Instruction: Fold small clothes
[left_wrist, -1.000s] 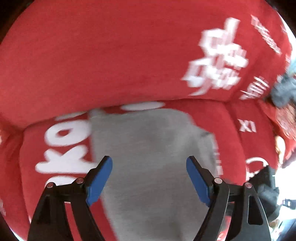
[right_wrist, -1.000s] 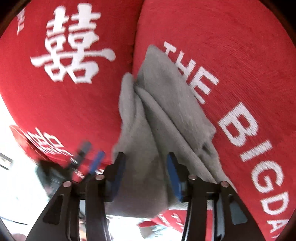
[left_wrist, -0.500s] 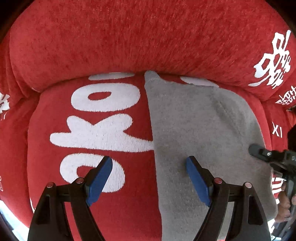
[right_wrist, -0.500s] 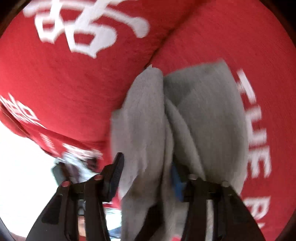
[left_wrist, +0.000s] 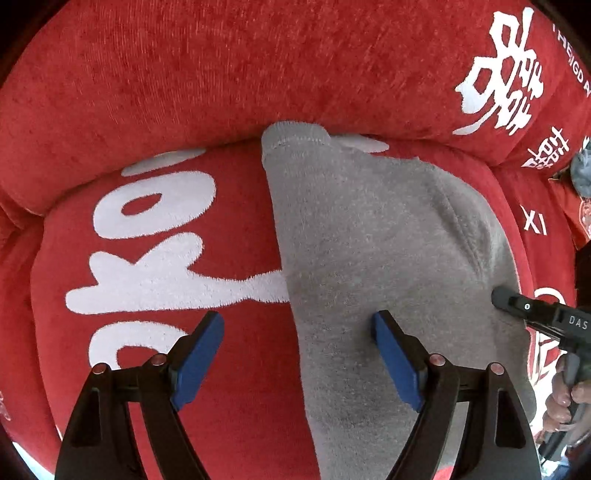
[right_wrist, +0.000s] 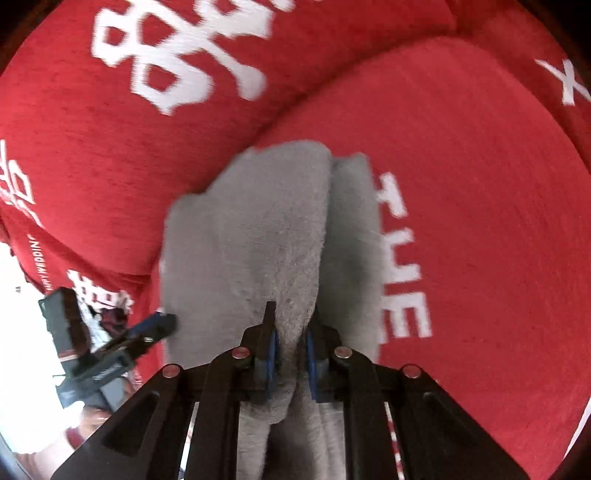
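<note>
Grey fleece garment (left_wrist: 388, 266) spread on red sofa seat (left_wrist: 155, 236); soft, light, limp. Right gripper (right_wrist: 290, 350) pinching bunched edge; left gripper (left_wrist: 297, 354) agape above near hem, best gripped there.

My left gripper (left_wrist: 297, 354) hangs jaws wide over the seat; the straight edge of the grey fleece garment (left_wrist: 369, 258) runs between the pads, nothing pressing on either. Left of that edge: bare red plush sofa seat with white lettering (left_wrist: 147, 240), clear to pass. Red padded backrest (left_wrist: 221, 74) blocks the far side. My right gripper (right_wrist: 290, 347), whose jaws have just been closing, is clamped on a bunched ridge of the garment and fills the right margin.
</note>
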